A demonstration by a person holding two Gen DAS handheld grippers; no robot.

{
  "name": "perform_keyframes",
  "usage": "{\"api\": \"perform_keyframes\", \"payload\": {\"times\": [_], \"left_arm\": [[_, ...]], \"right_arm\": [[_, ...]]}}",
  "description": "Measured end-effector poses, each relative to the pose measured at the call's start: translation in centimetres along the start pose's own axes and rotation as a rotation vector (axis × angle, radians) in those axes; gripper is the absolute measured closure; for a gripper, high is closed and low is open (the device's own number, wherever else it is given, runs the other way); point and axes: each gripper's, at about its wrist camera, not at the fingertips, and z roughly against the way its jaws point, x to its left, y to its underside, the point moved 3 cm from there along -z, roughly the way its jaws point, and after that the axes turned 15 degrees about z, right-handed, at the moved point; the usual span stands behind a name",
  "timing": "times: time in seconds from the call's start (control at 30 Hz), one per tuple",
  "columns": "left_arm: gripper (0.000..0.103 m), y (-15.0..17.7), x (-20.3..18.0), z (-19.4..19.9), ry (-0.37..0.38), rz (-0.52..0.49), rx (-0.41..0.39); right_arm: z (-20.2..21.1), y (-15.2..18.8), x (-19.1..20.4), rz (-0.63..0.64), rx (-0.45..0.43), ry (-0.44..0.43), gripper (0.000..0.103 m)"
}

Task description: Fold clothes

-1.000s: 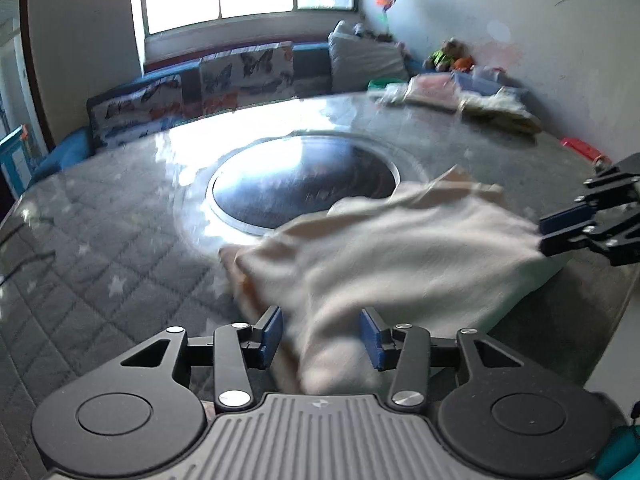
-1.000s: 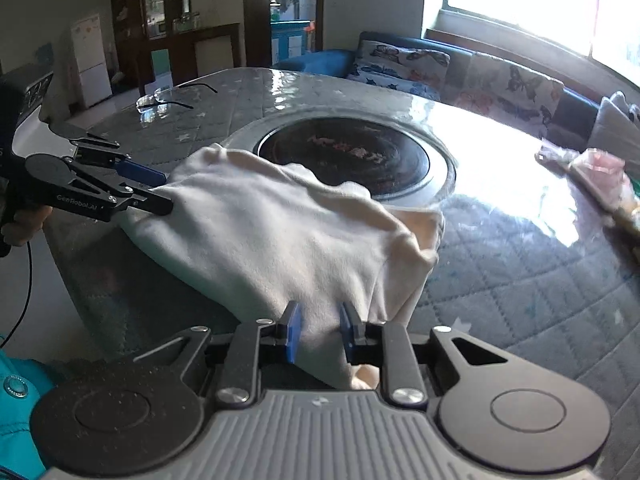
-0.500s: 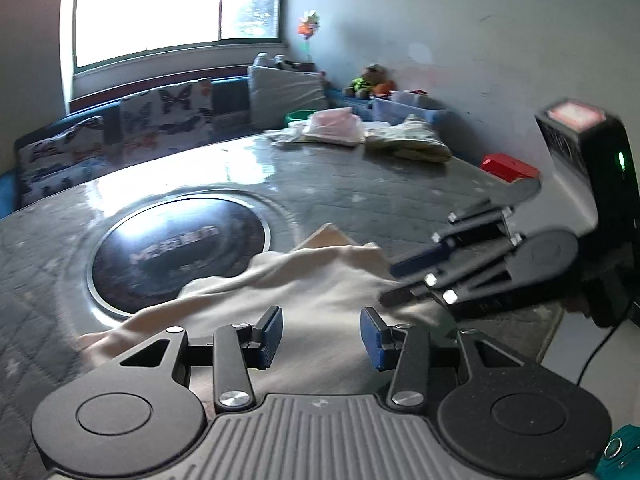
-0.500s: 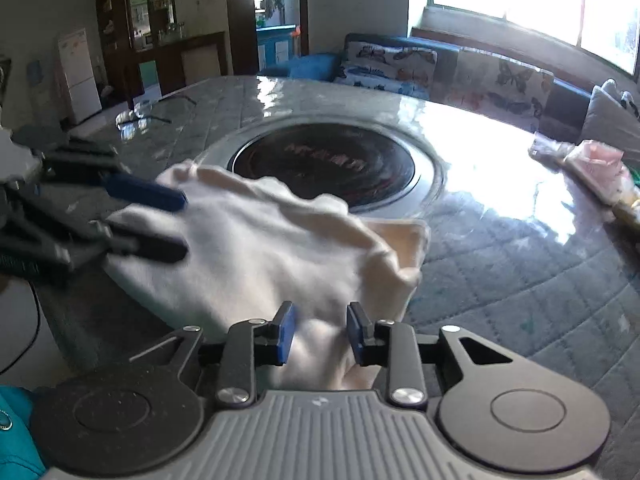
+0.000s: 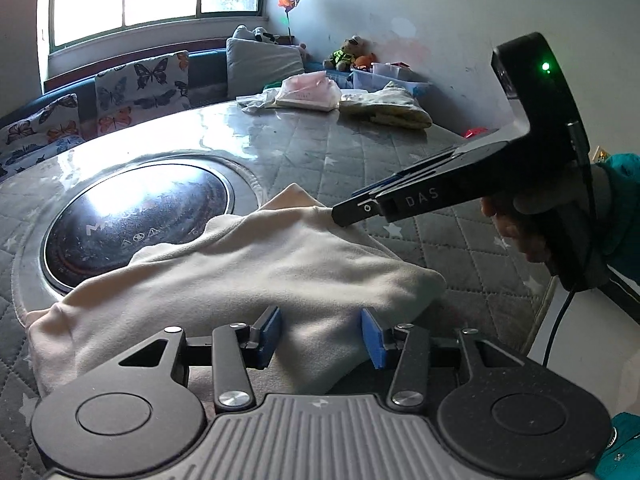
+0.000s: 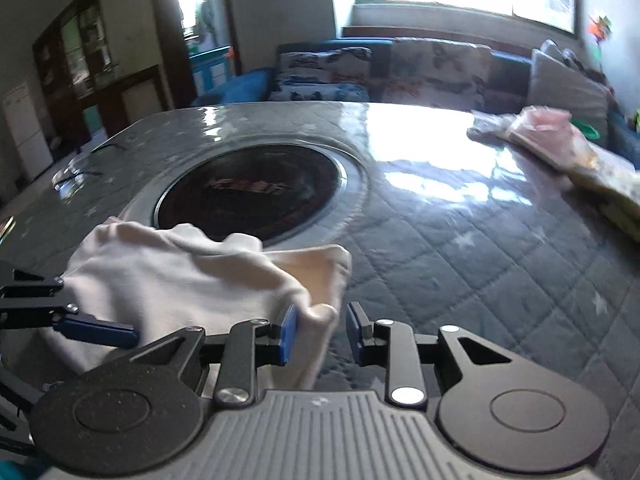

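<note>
The right gripper (image 6: 318, 332) has swung in over the cream garment (image 5: 248, 272), which lies bunched on the quilted table (image 5: 400, 168) just beside the round dark hob (image 5: 136, 216); its jaws have just been closing, a gathered corner of cloth between them, though whether the pads bite is unclear. The left gripper (image 5: 318, 334) stands apart, its pads straddling the near fold without pressing it. My read: a fold is being carried across, not yet laid.

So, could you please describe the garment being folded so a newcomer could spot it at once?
Find the round dark glass plate set into the quilted grey table. Just beside it, overlapping its rim, lies a cream garment; unlike the pink and yellow clothes at the far edge, it is plain.
</note>
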Motion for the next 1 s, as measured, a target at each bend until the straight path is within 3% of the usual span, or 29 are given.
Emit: {"api": "perform_keyframes", "payload": {"times": [0.1, 0.2, 0.33, 0.47, 0.63, 0.8, 1.0], "left_arm": [[0.054, 0.0, -0.1, -0.1, 0.0, -0.002, 0.002], [0.054, 0.0, -0.1, -0.1, 0.0, -0.003, 0.004], [0.053, 0.0, 0.1, -0.2, 0.003, -0.002, 0.006], [0.051, 0.1, 0.0, -0.3, 0.005, -0.007, 0.005], [0.05, 0.1, 0.0, -0.4, 0.007, -0.004, 0.006], [0.049, 0.2, 0.0, -0.3, 0.009, 0.0, 0.002], [0.049, 0.2, 0.2, 0.2, 0.006, 0.011, 0.002]], "right_arm": [[-0.4, 0.2, 0.0, -0.008, -0.001, -0.015, 0.093], [-0.6, 0.0, 0.5, 0.012, -0.011, -0.016, 0.098], [0.2, -0.5, 1.1, 0.058, -0.051, 0.045, 0.098], [-0.9, 0.1, 1.1, 0.074, 0.002, 0.058, 0.098], [-0.3, -0.6, 0.9, 0.063, -0.03, 0.075, 0.095], [0.1, -1.9, 2.0, 0.098, -0.077, 0.004, 0.092], [-2.4, -1.7, 2.4, 0.085, -0.008, -0.032, 0.092]]}}
